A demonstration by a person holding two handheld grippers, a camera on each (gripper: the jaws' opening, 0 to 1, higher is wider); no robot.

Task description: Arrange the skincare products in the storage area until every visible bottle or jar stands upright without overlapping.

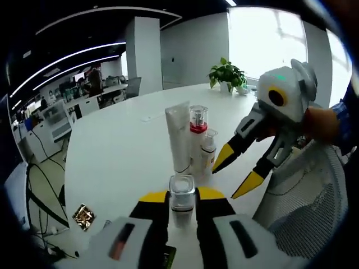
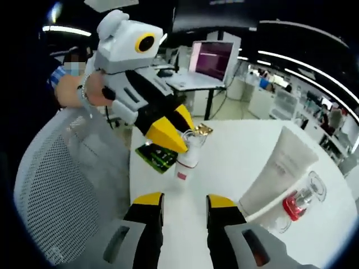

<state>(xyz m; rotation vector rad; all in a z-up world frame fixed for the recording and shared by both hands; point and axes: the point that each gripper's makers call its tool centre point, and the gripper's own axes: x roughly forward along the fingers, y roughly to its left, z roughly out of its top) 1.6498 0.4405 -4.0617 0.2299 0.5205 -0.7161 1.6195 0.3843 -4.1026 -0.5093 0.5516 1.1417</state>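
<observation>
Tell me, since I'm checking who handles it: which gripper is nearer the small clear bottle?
Left. The left gripper is shut on the small clear bottle, held between its jaws. The right gripper hangs open off to the side, apart from it, nearer the standing white tube.

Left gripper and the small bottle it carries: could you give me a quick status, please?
Left gripper shut on small clear bottle, held upright. Right gripper open, empty. White tube, red-collared bottle, small white bottle clustered upright ahead.
</observation>
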